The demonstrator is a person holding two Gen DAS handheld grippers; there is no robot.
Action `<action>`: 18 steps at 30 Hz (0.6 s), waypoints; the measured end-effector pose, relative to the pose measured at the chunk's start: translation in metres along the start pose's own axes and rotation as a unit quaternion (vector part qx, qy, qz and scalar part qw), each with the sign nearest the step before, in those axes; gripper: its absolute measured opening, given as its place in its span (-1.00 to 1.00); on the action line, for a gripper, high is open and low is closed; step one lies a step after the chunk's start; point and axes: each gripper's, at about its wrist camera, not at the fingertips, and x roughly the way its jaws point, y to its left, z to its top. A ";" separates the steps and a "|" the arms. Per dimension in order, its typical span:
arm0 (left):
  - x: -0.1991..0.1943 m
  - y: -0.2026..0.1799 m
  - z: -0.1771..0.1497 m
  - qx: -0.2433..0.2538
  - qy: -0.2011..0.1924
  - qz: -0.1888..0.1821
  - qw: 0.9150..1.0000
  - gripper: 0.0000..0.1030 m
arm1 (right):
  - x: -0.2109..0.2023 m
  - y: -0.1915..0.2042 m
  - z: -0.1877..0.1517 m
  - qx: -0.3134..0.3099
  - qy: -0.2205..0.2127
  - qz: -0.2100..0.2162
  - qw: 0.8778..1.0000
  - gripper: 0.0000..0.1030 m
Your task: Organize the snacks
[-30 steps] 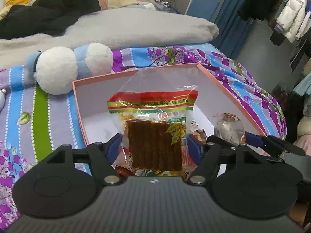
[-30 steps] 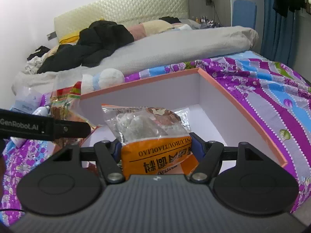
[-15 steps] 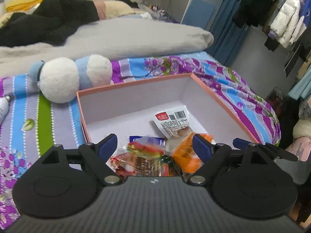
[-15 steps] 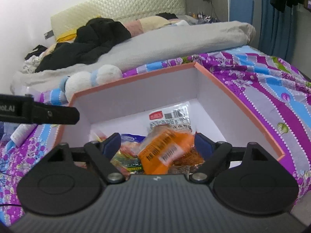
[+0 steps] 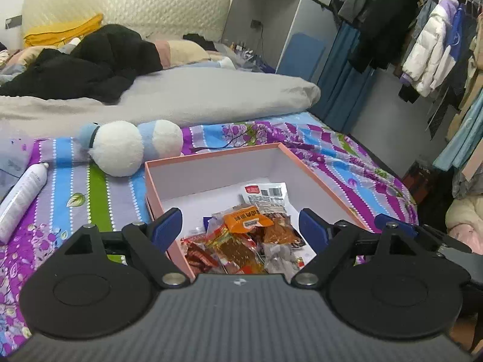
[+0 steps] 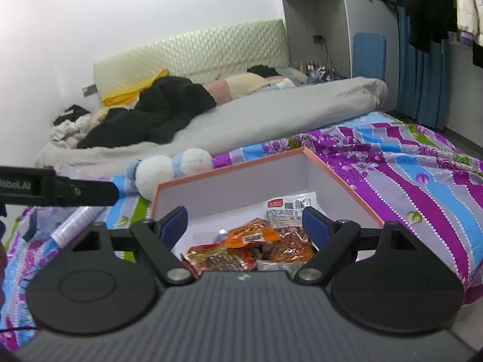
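Note:
A pink box (image 5: 211, 158) with white inner walls lies open on the flowered bedspread. Several snack packets are heaped in its near corner: an orange packet (image 5: 246, 218), a clear packet of brown sticks (image 5: 238, 249) and a white packet with a red label (image 5: 265, 194). My left gripper (image 5: 240, 223) hangs open above the box's near side, nothing between its fingers. My right gripper (image 6: 245, 220) is also open and empty, above the same heap; the orange packet (image 6: 253, 233) and the white packet (image 6: 289, 208) lie below it. The box (image 6: 241, 187) fills the middle of the right wrist view.
A white and blue plush toy (image 5: 126, 150) lies just behind the box. A white bottle (image 5: 21, 202) rests on the bedspread at the left. A grey duvet (image 5: 196, 96) and black clothes (image 5: 99, 57) cover the far bed. Hanging coats (image 5: 428, 48) line the right.
Both grippers let go of their packets, opened, and drew back and up. The brown-stick packet and the orange packet now lie in the box.

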 end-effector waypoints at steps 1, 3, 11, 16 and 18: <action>-0.009 -0.001 -0.003 0.001 -0.003 -0.001 1.000 0.70 | -0.006 0.002 0.000 0.001 -0.004 0.001 1.000 0.64; -0.025 -0.003 -0.010 0.004 -0.009 -0.001 1.000 0.70 | -0.021 0.007 -0.002 0.001 -0.015 0.002 1.000 0.64; -0.082 -0.009 -0.038 0.007 -0.028 -0.006 1.000 0.70 | -0.067 0.021 -0.020 0.004 -0.031 0.003 1.000 0.64; -0.109 -0.014 -0.053 0.009 -0.039 -0.004 0.999 0.70 | -0.092 0.027 -0.029 0.005 -0.036 0.004 0.999 0.64; -0.114 -0.015 -0.057 0.007 -0.040 -0.005 0.999 0.70 | -0.101 0.028 -0.033 0.005 -0.036 0.003 0.999 0.64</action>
